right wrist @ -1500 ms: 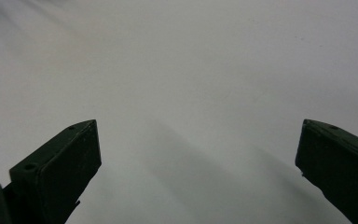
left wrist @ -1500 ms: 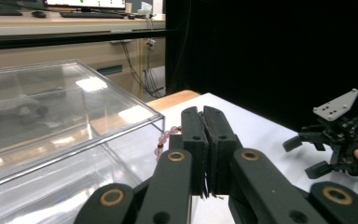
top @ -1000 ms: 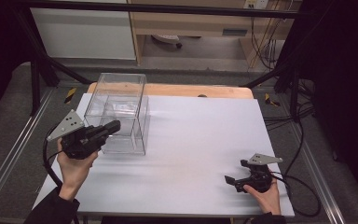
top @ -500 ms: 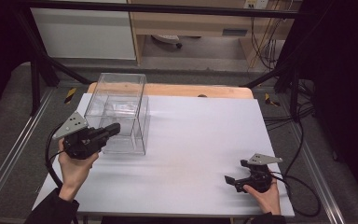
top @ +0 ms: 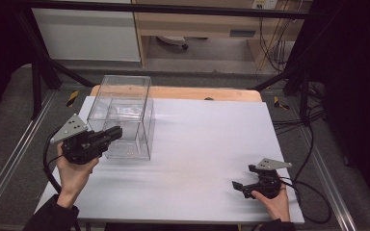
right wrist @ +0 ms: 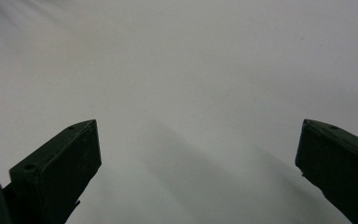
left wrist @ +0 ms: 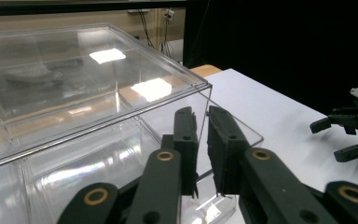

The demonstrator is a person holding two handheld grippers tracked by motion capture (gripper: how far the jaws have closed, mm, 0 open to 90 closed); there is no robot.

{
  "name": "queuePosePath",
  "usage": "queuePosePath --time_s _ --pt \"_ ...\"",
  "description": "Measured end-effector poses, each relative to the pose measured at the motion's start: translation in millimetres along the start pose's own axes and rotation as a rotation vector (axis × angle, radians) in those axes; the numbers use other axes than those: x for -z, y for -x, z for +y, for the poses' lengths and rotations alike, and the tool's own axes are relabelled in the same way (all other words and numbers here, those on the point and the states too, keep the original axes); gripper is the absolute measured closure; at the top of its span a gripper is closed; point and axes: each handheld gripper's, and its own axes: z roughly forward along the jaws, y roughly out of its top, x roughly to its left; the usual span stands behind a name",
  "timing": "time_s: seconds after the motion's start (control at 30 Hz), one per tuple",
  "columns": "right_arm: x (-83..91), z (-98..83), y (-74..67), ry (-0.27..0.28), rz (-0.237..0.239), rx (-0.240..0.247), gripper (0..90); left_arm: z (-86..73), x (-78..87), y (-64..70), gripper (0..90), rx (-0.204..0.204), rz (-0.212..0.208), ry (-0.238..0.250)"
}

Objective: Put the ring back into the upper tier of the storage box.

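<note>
A clear plastic box (top: 123, 113) with a lid stands at the table's left rear. My left gripper (top: 115, 131) is held level against its near left side. In the left gripper view the box (left wrist: 88, 79) is close up, and my left gripper (left wrist: 200, 112) has just been opening to a narrow gap. The box's corner edge lines up with that gap, and the pads do not press on it. My right gripper (top: 241, 189) rests near the front right edge, open wide. In the right gripper view, only bare table lies between the jaws of my right gripper (right wrist: 196, 126).
The white tabletop (top: 207, 139) stretches between the two hands. A wooden strip (top: 197, 94) runs along its far edge. Cables (top: 313, 192) trail off the right side. The right gripper (left wrist: 349, 135) appears far off in the left gripper view.
</note>
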Motion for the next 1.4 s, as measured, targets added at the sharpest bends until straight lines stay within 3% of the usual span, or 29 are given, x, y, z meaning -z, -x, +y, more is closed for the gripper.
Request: queuePosePath --time_s 0.3,0.63,0.97,1.4 --pt "0.7 0.2 0.2 -0.002 0.000 0.001 0.5 3.8 16.7 -0.8 66.2 -0.010 -0.012 0.008" --pt "0.7 0.3 0.2 -0.002 0.001 -0.001 0.5 2.7 35.5 -2.7 36.9 -0.047 0.026 -0.021" --pt "0.6 0.3 -0.1 -0.001 -0.001 -0.007 0.5 -5.6 49.5 -7.7 24.5 -0.073 0.057 -0.044" --pt "0.4 0.3 0.1 -0.003 -0.004 -0.008 0.5 -27.2 56.6 -18.6 6.7 -0.040 0.103 -0.101"
